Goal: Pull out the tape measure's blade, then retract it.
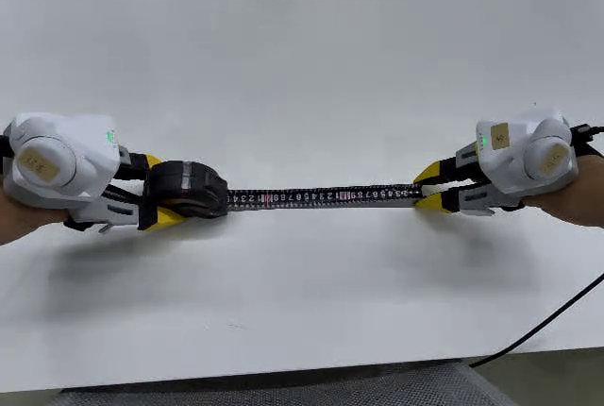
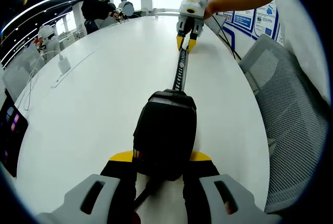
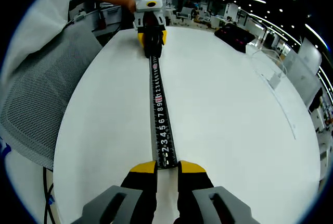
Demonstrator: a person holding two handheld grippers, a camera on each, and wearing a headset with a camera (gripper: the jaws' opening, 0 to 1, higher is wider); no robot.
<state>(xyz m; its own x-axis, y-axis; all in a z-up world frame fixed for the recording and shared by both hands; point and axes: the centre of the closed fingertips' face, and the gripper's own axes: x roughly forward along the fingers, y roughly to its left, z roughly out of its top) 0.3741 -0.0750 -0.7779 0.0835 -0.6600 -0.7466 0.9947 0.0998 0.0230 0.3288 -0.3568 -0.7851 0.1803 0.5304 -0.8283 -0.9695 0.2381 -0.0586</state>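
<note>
Blade [image 3: 161, 130] tip hidden in right tool [image 3: 167, 168]

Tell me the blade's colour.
The blade is black with white numerals; the right gripper view shows it best.

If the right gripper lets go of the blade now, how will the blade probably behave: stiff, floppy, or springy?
The blade spans straight between the case and the right gripper, so it is probably stiff lengthwise. It looks thin and narrow, so a sideways push would likely buckle it. Released, it may snap back towards the case.
</note>
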